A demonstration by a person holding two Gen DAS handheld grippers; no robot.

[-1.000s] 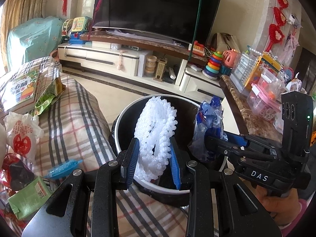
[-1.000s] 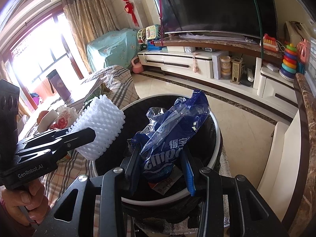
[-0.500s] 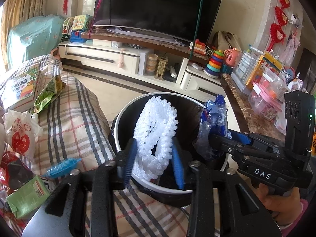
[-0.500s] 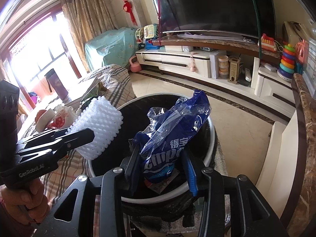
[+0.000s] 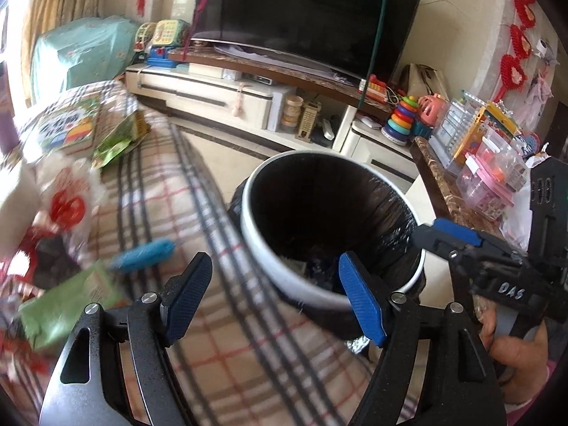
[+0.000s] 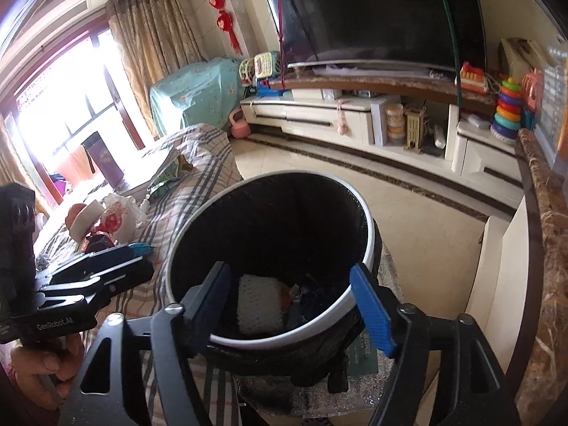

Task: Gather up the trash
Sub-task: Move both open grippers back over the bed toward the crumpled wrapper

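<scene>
— Now, how are both grippers' fingers seen?
— Just spread apart, nothing between them.
— And the white foam net sleeve [image 6: 260,304]?
— Found beyond the right gripper [image 6: 296,308], inside the black-lined round bin [image 6: 369,238].

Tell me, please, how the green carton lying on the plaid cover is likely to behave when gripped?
The green carton looks dented, so it is probably empty and light. Its thin walls would likely crush under the pads rather than slip. Lying flat, it should not roll.
</scene>
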